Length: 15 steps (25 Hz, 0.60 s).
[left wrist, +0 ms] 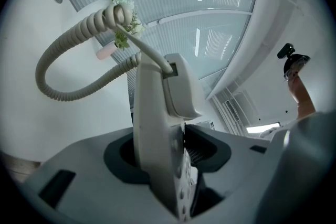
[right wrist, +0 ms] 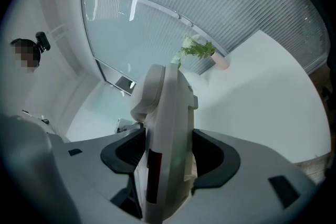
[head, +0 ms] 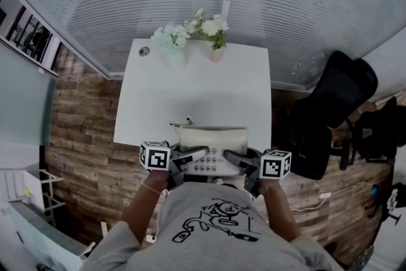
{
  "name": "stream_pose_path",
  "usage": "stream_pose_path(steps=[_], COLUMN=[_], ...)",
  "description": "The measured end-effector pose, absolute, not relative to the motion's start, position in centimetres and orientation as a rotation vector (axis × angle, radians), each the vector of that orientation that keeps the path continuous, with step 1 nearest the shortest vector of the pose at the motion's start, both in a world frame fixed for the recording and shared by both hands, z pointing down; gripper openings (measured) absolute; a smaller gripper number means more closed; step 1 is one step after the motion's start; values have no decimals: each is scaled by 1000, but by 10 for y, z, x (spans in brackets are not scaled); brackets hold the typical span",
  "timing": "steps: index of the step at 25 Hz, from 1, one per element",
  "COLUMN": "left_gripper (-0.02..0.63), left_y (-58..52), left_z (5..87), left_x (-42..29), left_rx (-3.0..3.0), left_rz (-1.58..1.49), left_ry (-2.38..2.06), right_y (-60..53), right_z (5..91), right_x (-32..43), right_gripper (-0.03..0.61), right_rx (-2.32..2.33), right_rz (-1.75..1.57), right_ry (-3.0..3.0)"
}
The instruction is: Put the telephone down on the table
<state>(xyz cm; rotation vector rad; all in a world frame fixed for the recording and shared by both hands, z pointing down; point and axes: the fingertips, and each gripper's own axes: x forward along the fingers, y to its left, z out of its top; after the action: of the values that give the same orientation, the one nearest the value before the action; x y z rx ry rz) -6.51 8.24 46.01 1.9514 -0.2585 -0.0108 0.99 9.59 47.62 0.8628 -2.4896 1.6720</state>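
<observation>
- Wood-plank floor (head: 82, 136) all round, pale ribbed blinds (head: 127, 3) as backdrop, white bench (head: 190, 92) stretching ahead of both hand-held grippers.
- Left hand-held gripper (head: 192, 154): jaws part-way apart and pressed onto the left end of the telephone (head: 212, 139), with the body wedged upright between the dark pads in the left gripper view; marker cube (head: 155, 155) on its outer side.
- Up and to the left of those jaws, in the left gripper view: coiled cord (left wrist: 63, 60), looping out from the handset end and curling back in.
- Between the two hand-held grippers: the cream telephone, handset seated across its far side, keypad on the side nearest the person, carried level at the near edge of the bench; contact with the bench top not possible to tell.
- Ahead of the gap between the hand-held grippers, at the far edge of the bench: a bunch of pale flowers (head: 170, 38) and, just right of it, a small pink vase (head: 216, 54) with white blooms, both well apart from the telephone.
- Right hand-held gripper (head: 236, 160): jaws likewise part-way apart, clamped on the right end of the telephone, pads against both faces.
- Right of the right hand-held gripper, off the bench on the floor: black chair (head: 330, 111).
</observation>
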Motion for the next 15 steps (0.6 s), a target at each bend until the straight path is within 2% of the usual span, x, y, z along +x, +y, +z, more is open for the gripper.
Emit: stream_pose_path(steps=[15], left_gripper=[201], left_y=[44], left_z=[466], left_x=[-86], left_rx=[1928], left_rz=[-23], left_ry=[-235], right_y=[60], right_z=[480], right_x=[-12], right_gripper=[288], right_rx=[878], right_rz=[1707], right_ry=[-2466])
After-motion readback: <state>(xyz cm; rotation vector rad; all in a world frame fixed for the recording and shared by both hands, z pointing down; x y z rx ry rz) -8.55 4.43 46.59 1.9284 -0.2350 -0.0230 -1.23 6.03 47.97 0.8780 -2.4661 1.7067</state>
